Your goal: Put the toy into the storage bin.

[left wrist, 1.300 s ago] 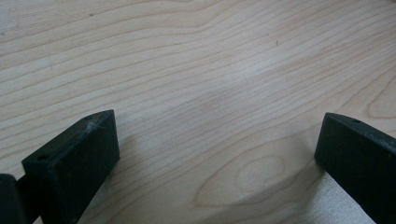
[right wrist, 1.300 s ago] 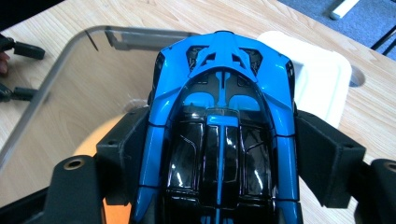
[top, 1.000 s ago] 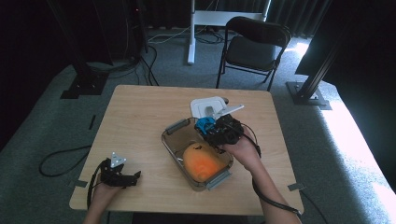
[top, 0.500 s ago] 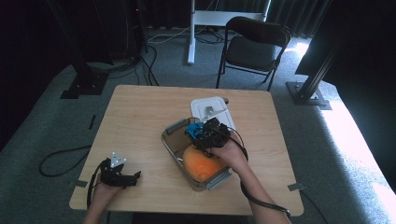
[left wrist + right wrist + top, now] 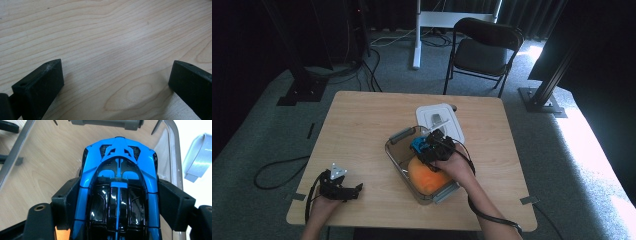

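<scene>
A wooden worktop point(image 5: 362, 125) seen from above. The right gripper point(image 5: 430, 146) clamps a blue and black toy car point(image 5: 118, 192) by its sides, holding it over the far end of a clear plastic container point(image 5: 393, 150). An orange ball point(image 5: 428, 176) lies in the container's near end. A white lid point(image 5: 452, 117) lies just beyond the container. The left gripper point(image 5: 354, 190) rests at the near left edge, jaws wide apart with bare wood between them
</scene>
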